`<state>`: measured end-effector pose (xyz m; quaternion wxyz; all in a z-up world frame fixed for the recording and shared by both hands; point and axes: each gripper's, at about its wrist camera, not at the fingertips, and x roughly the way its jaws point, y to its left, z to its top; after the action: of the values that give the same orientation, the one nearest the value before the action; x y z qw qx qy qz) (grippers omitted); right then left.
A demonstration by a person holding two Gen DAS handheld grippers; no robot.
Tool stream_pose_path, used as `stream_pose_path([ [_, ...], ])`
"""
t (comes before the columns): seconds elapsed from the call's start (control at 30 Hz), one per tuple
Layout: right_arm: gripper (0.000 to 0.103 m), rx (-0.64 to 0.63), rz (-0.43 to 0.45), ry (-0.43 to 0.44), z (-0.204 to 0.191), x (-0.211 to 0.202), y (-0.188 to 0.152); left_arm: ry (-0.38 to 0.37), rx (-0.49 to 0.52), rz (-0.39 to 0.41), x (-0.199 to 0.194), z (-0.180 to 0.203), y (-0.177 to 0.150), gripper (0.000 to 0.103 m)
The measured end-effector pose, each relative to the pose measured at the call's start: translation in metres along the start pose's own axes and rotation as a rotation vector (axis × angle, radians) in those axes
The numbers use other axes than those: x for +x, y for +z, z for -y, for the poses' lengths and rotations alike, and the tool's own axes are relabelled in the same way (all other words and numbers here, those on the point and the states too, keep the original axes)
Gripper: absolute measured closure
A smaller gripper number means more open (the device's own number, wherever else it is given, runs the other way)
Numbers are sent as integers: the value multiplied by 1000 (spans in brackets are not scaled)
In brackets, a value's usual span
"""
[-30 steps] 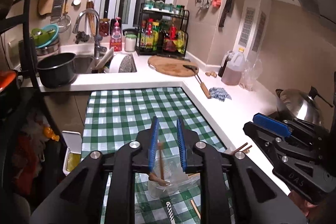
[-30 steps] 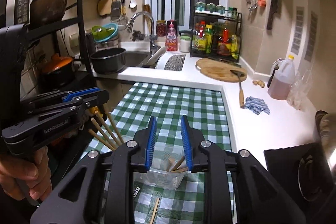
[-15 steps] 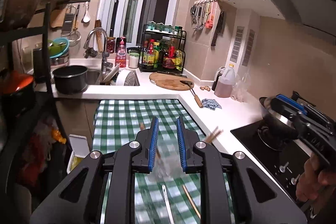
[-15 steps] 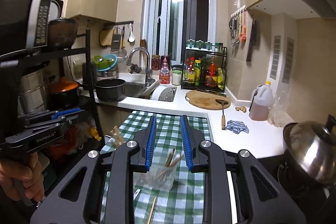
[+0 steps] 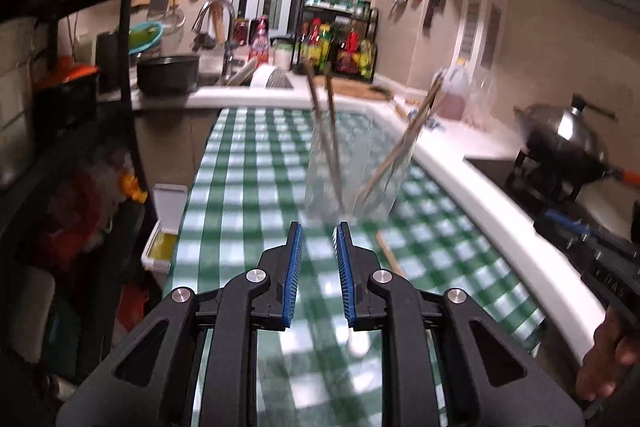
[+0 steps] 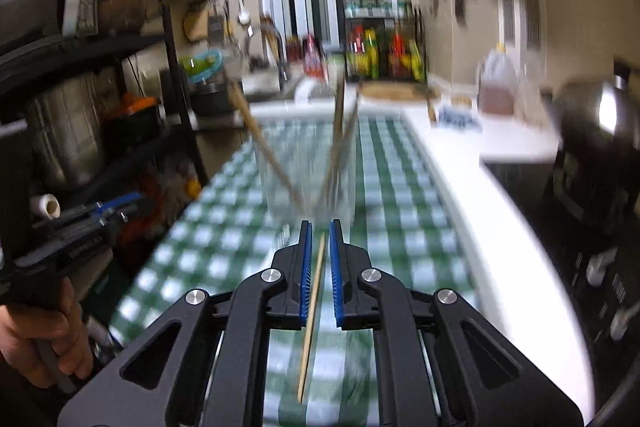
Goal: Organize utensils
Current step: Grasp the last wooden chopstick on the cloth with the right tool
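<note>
A clear glass (image 5: 352,179) (image 6: 308,183) stands on the green-checked cloth (image 5: 248,163), with several wooden chopsticks (image 5: 334,131) (image 6: 256,135) leaning in it. My left gripper (image 5: 318,227) hovers low just short of the glass, its jaws a little apart and empty. My right gripper (image 6: 319,225) is also just short of the glass. Its jaws are closing and stand almost together. A loose chopstick (image 6: 314,307) (image 5: 387,253) lies on the cloth and shows through that narrow gap. The pads do not press on it. A pale blurred utensil (image 5: 358,343) lies under the left gripper.
A white counter (image 5: 480,195) borders the cloth on the right, with a lidded wok (image 5: 568,139) on the stove beyond. A black rack (image 5: 80,107) crowds the left side. A dark pot (image 5: 168,73) sits by the sink at the back. A person's hand (image 5: 608,359) shows at lower right.
Both grippers have dropped lower and drawn back, so the glass now stands ahead of the fingertips instead of under them. The right jaws have narrowed. The left jaws kept their gap.
</note>
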<state>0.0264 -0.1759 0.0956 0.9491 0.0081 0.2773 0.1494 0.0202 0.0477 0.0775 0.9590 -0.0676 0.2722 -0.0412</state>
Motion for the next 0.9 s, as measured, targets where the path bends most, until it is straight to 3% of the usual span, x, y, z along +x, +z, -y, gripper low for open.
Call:
stream_pose_path([
  [0.2, 91, -19, -147, 5, -11, 37, -70, 26, -19, -95, 19, -8, -40, 85],
  [0.3, 81, -14, -194, 11, -11, 49, -93, 24, -21, -105, 21, -9, -46, 85],
  [0.5, 69, -23, -223, 17, -11, 58, -110, 19, -65, -138, 27, -18, -53, 85],
  [0.9, 70, -69, -214, -7, -19, 62, -119, 18, -71, -186, 38, -13, -64, 84],
])
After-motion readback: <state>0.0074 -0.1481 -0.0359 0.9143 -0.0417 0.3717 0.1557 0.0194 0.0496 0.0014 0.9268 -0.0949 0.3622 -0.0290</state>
